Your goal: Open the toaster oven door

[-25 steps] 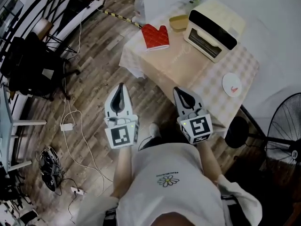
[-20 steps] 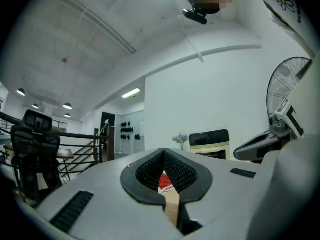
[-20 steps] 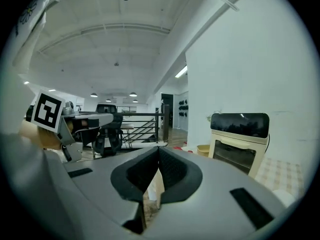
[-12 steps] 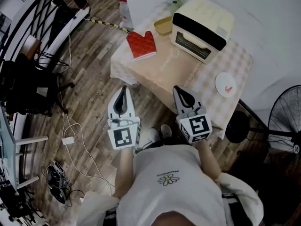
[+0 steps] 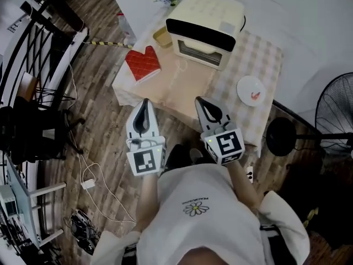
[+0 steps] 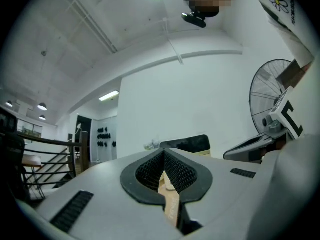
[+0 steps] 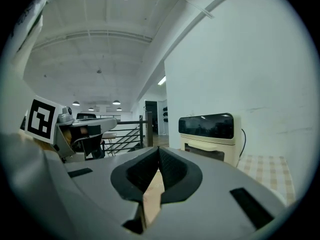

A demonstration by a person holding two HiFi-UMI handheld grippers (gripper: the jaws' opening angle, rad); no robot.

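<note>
Checked surface [image 5: 185, 87] is bearing the shut toaster oven [image 5: 205, 21] — lying ahead, nearer the closed right tool [image 5: 203, 103] than the closed left tool [image 5: 143, 104].

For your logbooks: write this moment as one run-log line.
left gripper: shut, empty | right gripper: shut, empty | toaster oven door: closed, untouched

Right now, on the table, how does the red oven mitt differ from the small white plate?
The oven mitt is red, quilted and mitten-shaped; the plate is round and white with a small red mark. The oven mitt lies left of the toaster oven, the plate to its right. Both lie flat on the table, apart from the toaster oven.
</note>
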